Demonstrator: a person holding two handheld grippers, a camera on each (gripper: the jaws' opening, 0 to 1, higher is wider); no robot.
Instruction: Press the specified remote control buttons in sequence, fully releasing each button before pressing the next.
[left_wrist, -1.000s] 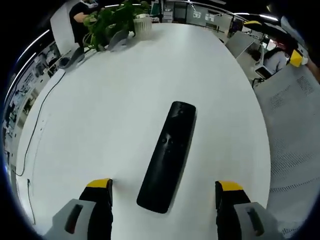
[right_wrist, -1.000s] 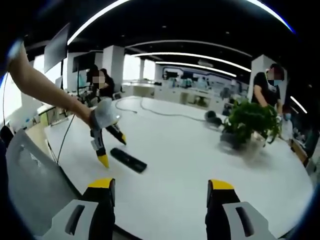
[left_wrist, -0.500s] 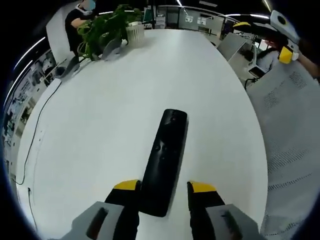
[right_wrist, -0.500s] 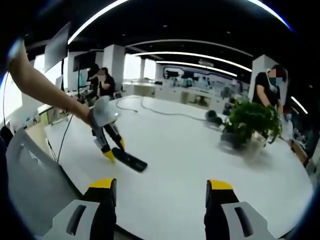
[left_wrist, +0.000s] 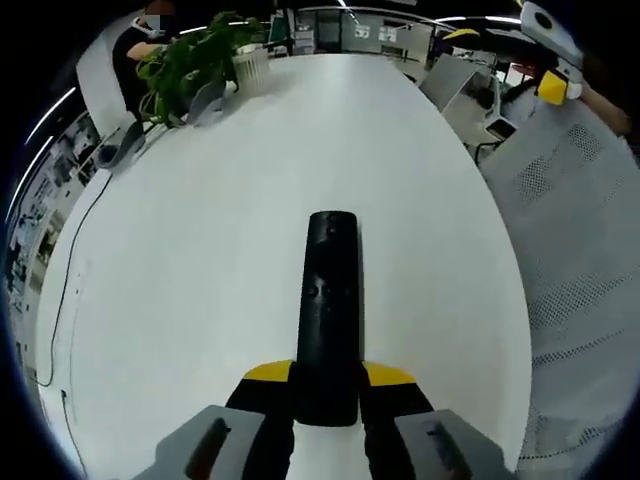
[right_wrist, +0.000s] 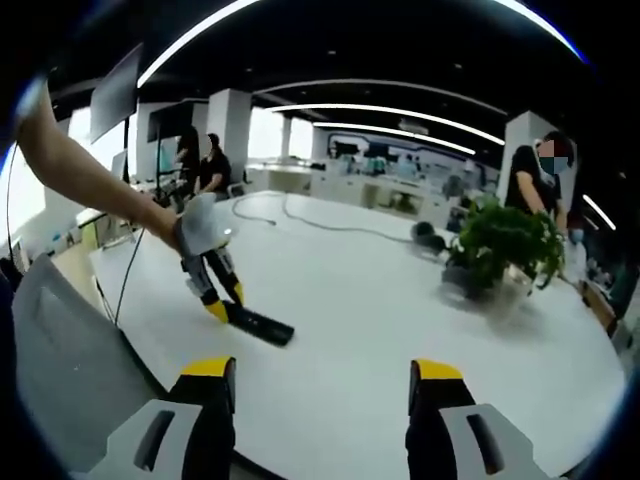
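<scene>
A long black remote control (left_wrist: 329, 310) lies on the white table (left_wrist: 200, 250), its near end clamped between the yellow-tipped jaws of my left gripper (left_wrist: 328, 374), which is shut on it. In the right gripper view the same remote (right_wrist: 258, 323) shows at the left of the table (right_wrist: 380, 330), with the left gripper (right_wrist: 222, 306) closed on its end and a person's arm behind it. My right gripper (right_wrist: 322, 372) hangs open in the air near the table's front edge, far from the remote, with nothing between its jaws.
A potted plant (left_wrist: 195, 60) stands at the table's far end; it also appears as a potted plant (right_wrist: 500, 245) on the right. A black cable (left_wrist: 60, 300) runs along the left side. Mesh chairs (left_wrist: 590, 250) stand beside the table. People stand in the background.
My left gripper has moved forward and closed its jaws on the near end of the remote. The remote now lies straighter along the jaws. My right gripper has stayed still and open.
</scene>
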